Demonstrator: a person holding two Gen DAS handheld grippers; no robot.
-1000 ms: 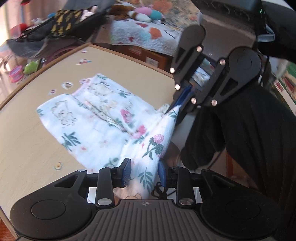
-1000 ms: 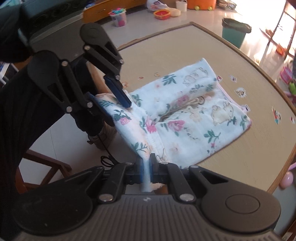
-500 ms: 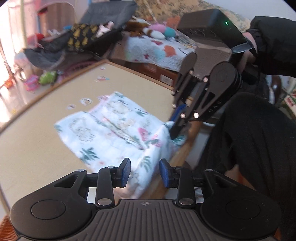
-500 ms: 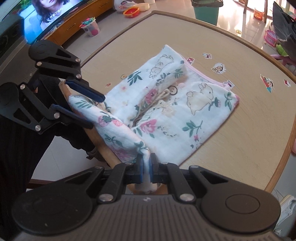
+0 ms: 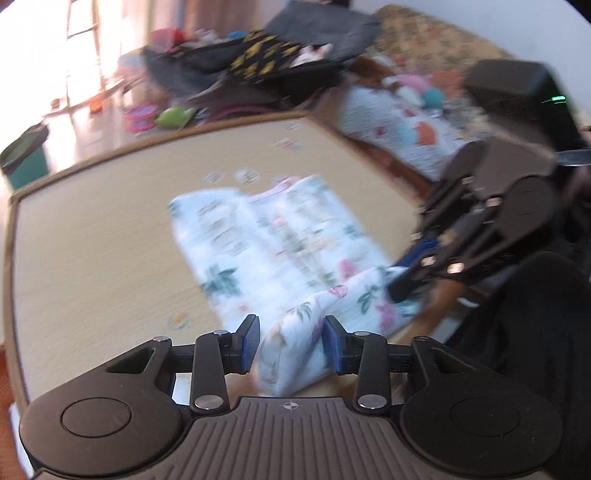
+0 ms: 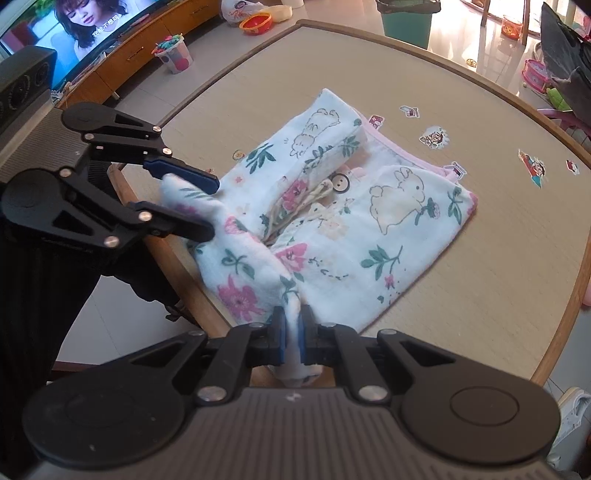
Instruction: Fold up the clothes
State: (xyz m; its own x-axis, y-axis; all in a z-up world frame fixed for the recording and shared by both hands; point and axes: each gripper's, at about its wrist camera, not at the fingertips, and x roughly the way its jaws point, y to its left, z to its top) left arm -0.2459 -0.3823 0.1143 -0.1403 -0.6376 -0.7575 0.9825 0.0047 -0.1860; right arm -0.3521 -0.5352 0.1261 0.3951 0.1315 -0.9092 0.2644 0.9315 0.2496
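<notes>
A white floral baby garment (image 6: pixel 354 206) with rabbit prints lies partly folded on the beige table (image 6: pixel 480 295), near its edge. My right gripper (image 6: pixel 291 332) is shut on one near corner of it. My left gripper (image 5: pixel 290 343) stands open around the other near corner; cloth lies between its pads without being pinched. In the right wrist view the left gripper (image 6: pixel 210 206) is at the left, its fingers apart around the cloth. The left wrist view is blurred; the garment (image 5: pixel 280 240) and the right gripper (image 5: pixel 406 284) show there.
Small stickers (image 6: pixel 434 136) dot the table. The table's wooden edge (image 6: pixel 166 254) runs under the held corners. A TV (image 6: pixel 74 40), toys and a green bin (image 6: pixel 406 18) stand beyond on the floor. A cluttered sofa (image 5: pixel 406 110) lies behind.
Both grippers have carried the garment's near edge forward over the table. The left gripper's view has swung left and blurred. The left gripper stays open and the right stays shut on the cloth.
</notes>
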